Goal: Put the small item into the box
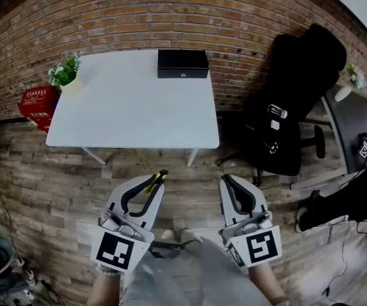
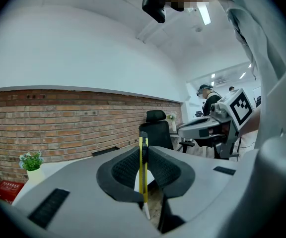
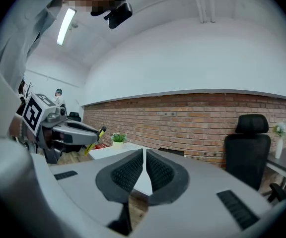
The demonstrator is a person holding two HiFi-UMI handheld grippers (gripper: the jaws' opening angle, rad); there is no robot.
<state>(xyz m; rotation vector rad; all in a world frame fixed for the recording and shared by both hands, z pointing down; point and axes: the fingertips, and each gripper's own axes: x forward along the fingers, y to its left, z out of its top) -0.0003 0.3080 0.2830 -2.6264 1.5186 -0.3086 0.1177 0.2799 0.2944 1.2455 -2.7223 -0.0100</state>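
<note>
The small item is a slim yellow utility knife clamped between the pads of my left gripper, which is shut on it; it stands upright between the jaws. The black box sits closed at the far edge of the white table, well ahead of both grippers. My right gripper is shut with nothing in it, its pads pressed together. Both grippers hover over the wooden floor, short of the table's near edge. From the right gripper view the left gripper shows with the yellow knife.
A small potted plant stands on the table's left far corner. A red crate sits on the floor left of the table. A black office chair stands to the right, beside a dark desk. A brick wall runs behind.
</note>
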